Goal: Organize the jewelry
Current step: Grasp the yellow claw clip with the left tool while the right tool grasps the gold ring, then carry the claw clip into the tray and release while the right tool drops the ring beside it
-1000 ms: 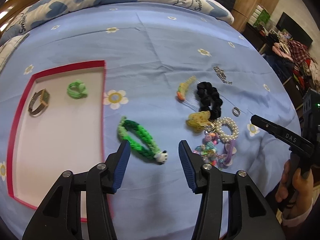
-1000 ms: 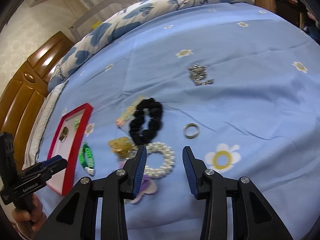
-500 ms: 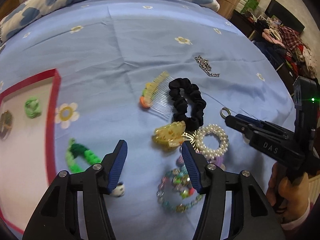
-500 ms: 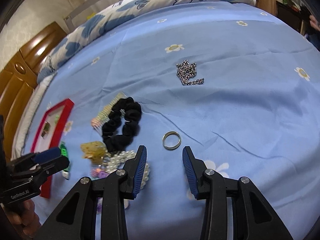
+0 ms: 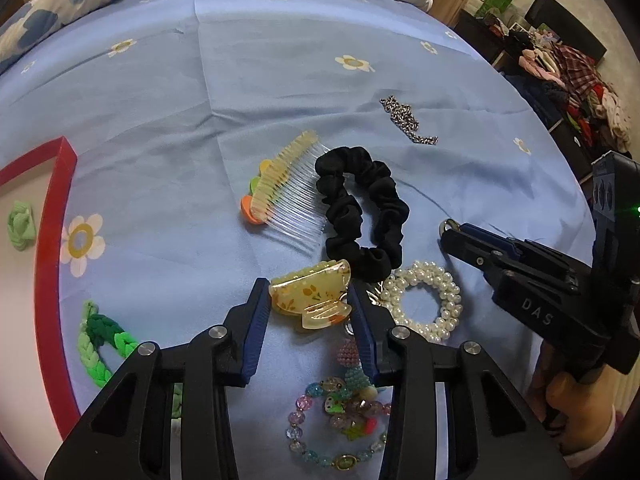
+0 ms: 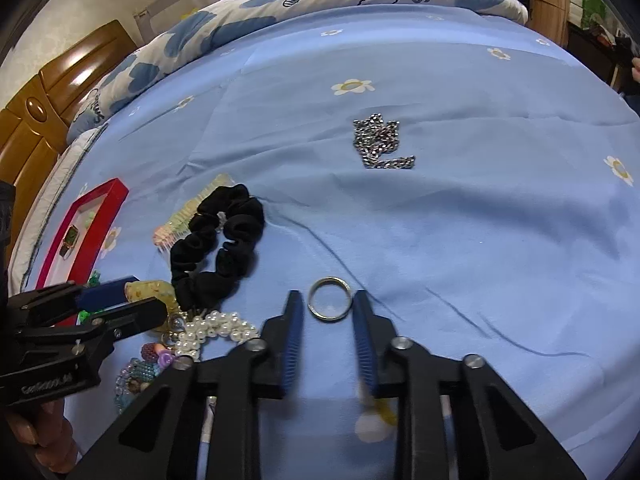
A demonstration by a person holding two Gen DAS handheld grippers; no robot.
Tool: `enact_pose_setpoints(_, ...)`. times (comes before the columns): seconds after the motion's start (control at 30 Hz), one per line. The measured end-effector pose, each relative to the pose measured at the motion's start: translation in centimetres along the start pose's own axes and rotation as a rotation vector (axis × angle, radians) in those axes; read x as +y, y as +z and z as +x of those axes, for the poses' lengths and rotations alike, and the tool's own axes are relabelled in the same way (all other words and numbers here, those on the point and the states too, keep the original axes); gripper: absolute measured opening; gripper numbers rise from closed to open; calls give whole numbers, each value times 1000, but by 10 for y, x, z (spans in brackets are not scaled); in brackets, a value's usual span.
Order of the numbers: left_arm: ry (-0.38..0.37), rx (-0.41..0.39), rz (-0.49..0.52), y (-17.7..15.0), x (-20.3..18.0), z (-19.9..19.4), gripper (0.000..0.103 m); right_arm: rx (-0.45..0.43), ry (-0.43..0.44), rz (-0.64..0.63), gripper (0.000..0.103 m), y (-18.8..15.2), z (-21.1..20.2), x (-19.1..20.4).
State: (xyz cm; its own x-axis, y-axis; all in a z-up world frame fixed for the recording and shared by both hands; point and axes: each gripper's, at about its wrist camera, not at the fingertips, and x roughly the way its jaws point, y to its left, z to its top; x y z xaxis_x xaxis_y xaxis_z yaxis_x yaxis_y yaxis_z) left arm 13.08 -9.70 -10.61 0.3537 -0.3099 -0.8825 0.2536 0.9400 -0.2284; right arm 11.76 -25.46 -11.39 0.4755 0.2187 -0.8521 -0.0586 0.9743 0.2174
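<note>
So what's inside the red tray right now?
The red tray holds a square-faced watch and a green knotted band. Its near end is hidden behind the left gripper.

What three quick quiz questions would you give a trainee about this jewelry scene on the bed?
1. Multiple choice: what lies between the fingers of the right gripper? A) pearl bracelet B) silver ring C) chain
2. True or false: the black scrunchie lies inside the red tray.
3. Short answer: which item sits between the fingers of the left gripper?

Key
1. B, the silver ring.
2. False; it lies on the blue sheet.
3. The yellow claw clip.
Both grippers' jaws have just been closing, each with its item between them.
</note>
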Motion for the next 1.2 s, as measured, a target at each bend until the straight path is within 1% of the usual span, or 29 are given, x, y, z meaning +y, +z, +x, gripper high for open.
enact_pose_setpoints(0.23, -6, -26, -13, -4, 7, -14, 37, -18, 34, 25, 23, -2, -12, -2)
enact_pose_setpoints(0.57, -4, -84, -62, -17, 29, -53, 37, -56, 92, 15, 23, -2, -36, 21)
enact_pose_setpoints(0.67, -3, -102, -77, -21, 36, -64, 37, -64, 105, -5, 23, -2, -41, 33)
enact_pose_setpoints(0.87, 21, -130, -115, -30, 57, -86, 37, -61, 161, -47, 23, -1, -45, 65)
enact_pose_setpoints(1.03, 61, -158, -142, -40, 77, -104, 37, -51, 203, -104, 23, -1, -43, 100)
enact_pose_setpoints(1.2, 96, -170, -184, -51, 106, -119, 37, -35, 244, -138, 23, -3, -39, 125)
